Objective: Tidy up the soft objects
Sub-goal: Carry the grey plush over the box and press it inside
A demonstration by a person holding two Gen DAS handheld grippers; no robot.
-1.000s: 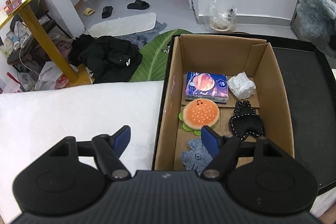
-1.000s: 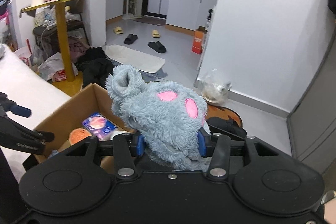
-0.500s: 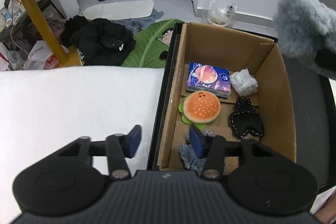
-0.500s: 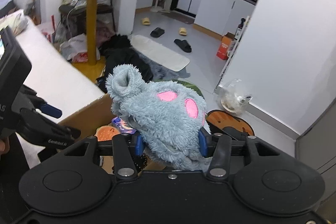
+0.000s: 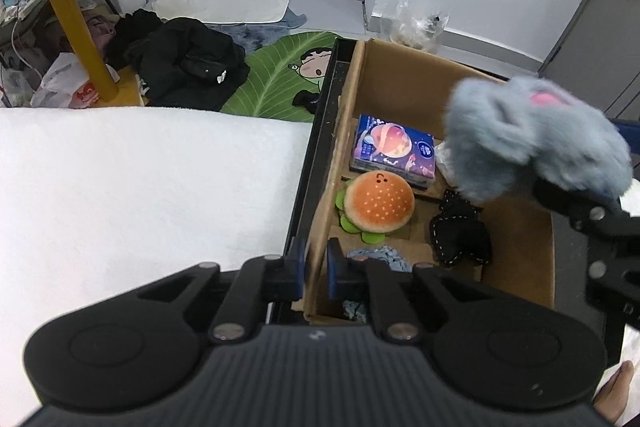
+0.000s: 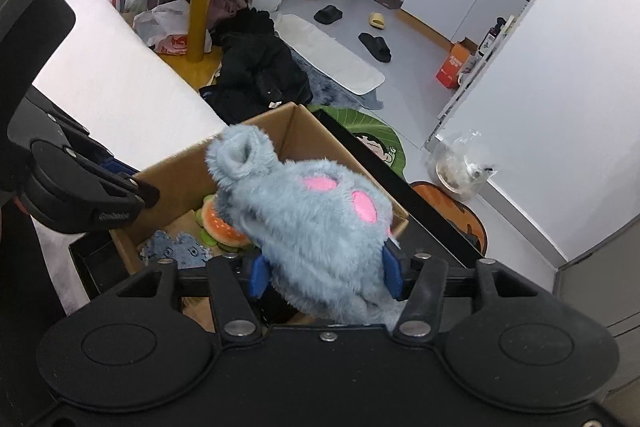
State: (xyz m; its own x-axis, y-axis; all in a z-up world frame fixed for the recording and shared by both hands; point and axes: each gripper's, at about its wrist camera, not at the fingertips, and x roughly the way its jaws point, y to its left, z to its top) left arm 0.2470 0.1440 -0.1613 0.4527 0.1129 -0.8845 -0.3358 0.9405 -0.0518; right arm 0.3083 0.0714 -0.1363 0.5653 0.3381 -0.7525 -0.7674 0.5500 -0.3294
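My right gripper (image 6: pixel 324 277) is shut on a fluffy grey plush with pink spots (image 6: pixel 308 223) and holds it above the right side of an open cardboard box (image 5: pixel 400 87); the plush also shows in the left wrist view (image 5: pixel 532 143). My left gripper (image 5: pixel 314 273) is shut on the box's near left wall (image 5: pixel 320 227). Inside the box lie a burger plush (image 5: pixel 378 203), a blue tissue pack (image 5: pixel 394 151), a black stitched plush (image 5: pixel 460 231) and a blue-grey cloth piece (image 5: pixel 384 255). A white crumpled item is mostly hidden behind the grey plush.
The box stands in a black tray (image 5: pixel 320 131) next to a white towel-covered surface (image 5: pixel 140 187). Beyond lie a green leaf mat (image 5: pixel 280 67), black clothes (image 5: pixel 188 63), a yellow table leg (image 5: pixel 68 15), slippers and a plastic bag by the wall (image 5: pixel 416 23).
My left gripper closed onto the box's left wall. My right gripper carried the grey plush left and down, over the box.
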